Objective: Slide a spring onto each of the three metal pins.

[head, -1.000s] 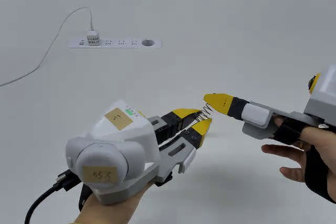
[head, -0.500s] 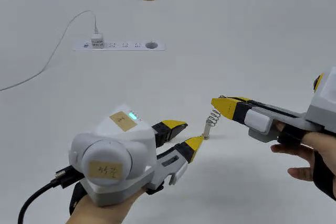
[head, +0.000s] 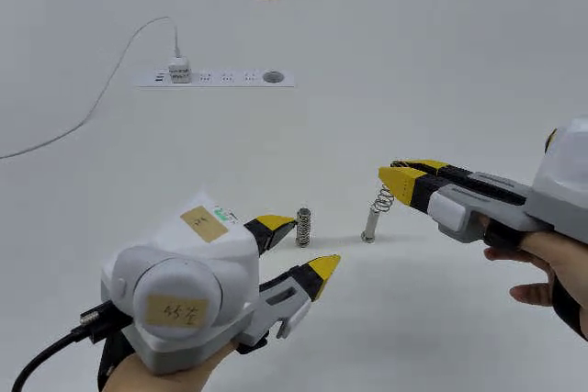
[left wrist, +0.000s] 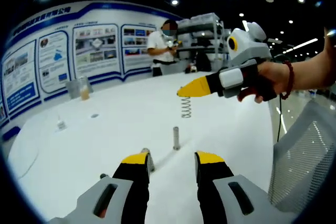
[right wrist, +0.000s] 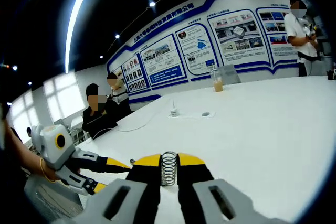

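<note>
The right claw (head: 397, 174) is nipped shut on a spring (head: 382, 199), which hangs just beneath its tips over the bare pin (head: 368, 225) — aimed to slide on. The left claw (head: 307, 243) gapes wide and empty nearby — giving room, I'd say.

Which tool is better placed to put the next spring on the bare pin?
Right. The right tool grips a spring just above the bare pin; the left tool is open, holding nothing.
</note>
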{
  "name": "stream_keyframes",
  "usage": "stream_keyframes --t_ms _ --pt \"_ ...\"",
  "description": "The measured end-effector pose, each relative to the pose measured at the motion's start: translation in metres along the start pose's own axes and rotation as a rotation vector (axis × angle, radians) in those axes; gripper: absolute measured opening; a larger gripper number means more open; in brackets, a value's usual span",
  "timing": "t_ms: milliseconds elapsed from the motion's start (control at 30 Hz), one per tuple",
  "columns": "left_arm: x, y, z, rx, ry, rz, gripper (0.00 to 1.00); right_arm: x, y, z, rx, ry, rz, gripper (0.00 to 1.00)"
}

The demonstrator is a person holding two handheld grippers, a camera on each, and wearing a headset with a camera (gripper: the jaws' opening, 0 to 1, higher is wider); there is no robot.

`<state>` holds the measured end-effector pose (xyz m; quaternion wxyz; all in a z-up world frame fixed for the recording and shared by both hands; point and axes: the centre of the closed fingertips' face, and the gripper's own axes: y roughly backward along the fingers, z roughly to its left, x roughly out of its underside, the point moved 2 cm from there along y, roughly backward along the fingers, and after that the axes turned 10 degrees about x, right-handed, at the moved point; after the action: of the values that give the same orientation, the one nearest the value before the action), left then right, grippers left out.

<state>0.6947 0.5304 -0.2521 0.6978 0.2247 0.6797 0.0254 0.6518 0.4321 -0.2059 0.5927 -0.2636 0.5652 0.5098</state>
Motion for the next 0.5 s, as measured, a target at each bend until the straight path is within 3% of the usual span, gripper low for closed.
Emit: stream_keyframes --t_ms 233,500 --pt "0.008 0.01 0.009 -0.044 0.03 0.011 0.45 0.004 -0.009 -0.006 0.018 0.04 -0.006 0.12" --pt "0.011 0.018 0.017 -0.071 0.026 0.02 0.54 0.01 -0.019 -0.013 0.034 0.088 -0.001 0.12"
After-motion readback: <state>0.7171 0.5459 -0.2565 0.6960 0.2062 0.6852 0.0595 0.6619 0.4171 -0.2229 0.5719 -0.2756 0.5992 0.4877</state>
